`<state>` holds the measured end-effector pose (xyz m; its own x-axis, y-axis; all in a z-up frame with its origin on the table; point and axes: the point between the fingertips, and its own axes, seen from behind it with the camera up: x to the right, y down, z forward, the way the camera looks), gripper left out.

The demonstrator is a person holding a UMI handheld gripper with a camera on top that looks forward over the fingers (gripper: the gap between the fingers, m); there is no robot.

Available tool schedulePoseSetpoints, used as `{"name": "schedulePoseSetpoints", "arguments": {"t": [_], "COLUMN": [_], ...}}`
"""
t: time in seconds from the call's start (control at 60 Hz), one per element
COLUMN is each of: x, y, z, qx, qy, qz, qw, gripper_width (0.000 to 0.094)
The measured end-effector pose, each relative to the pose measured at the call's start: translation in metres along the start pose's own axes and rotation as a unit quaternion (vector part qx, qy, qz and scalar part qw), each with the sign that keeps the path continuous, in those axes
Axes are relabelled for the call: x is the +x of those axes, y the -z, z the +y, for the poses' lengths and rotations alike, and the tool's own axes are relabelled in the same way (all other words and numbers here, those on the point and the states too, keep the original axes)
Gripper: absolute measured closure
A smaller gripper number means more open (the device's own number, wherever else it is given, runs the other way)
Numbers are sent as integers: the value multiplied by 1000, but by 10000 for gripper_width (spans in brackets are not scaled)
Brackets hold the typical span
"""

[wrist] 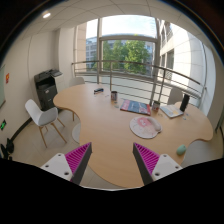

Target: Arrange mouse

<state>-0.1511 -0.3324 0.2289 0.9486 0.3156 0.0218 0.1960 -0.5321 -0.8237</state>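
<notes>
A round pinkish mouse mat [145, 127] lies on the curved wooden table [100, 125], well beyond my fingers and to the right. A small light shape on the mat may be the mouse; it is too small to tell. My gripper [112, 150] is open and empty, held above the near part of the table. Its magenta pads [78, 158] are wide apart with only bare tabletop between them.
A colourful book [131, 105] and an open laptop [172, 110] lie beyond the mat. A teal object [181, 150] sits near the table's right edge. A white chair [42, 116] and a printer [46, 88] stand at the left, with windows behind.
</notes>
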Motion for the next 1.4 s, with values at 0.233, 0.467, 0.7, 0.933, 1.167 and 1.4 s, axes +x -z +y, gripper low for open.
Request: {"name": "schedulePoseSetpoints", "arguments": {"t": [0.233,0.467,0.7,0.933,1.167,1.4], "x": [82,232,372,431,442,447], "y": [-23,-59,-119,-182,-227,-253], "z": [75,156,171,176,149,134], "qx": [-55,-90,-59,-68,-58,-57], "qy": [-41,-75,-99,-153,-148,-87], "qz": [27,88,127,118,112,134], "qw": [997,989,985,979,981,986], "gripper_width": [89,87,92,92,126,438]}}
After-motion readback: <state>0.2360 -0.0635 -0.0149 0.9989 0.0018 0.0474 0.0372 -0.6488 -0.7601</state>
